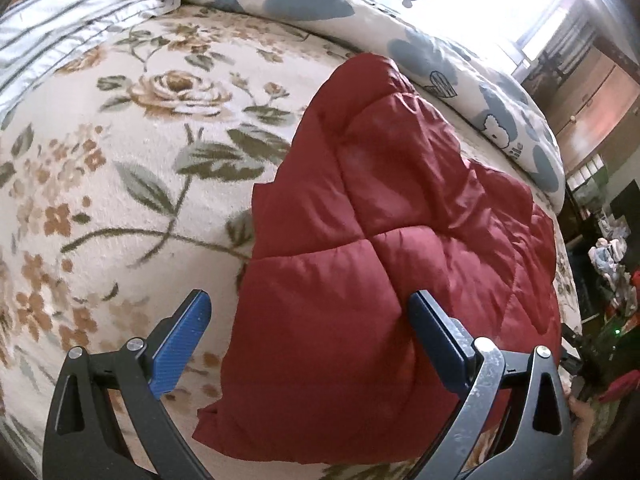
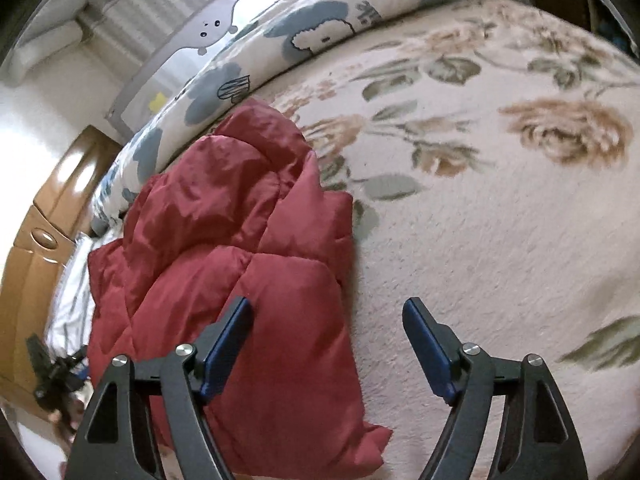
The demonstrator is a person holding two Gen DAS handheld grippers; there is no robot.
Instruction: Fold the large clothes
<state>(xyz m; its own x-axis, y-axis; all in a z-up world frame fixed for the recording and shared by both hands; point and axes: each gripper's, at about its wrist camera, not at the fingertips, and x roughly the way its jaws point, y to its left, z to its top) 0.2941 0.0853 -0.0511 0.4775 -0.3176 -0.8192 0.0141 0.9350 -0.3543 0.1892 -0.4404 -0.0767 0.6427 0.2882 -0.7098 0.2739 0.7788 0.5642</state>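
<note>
Red quilted puffer jacket lies bunched on floral bed blanket, center-right in left view, lower left in right view. Left claw wide open, holding nothing; right claw wide open, also empty. Heart-print duvet along upper edge.

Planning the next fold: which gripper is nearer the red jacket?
Hard to call. The left gripper and the right gripper both hang open over an edge of the red jacket, holding nothing.

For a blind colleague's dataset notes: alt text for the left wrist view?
A folded red quilted jacket lies on a floral blanket, with the open left gripper above its near edge. A blue-patterned duvet lies behind.
</note>
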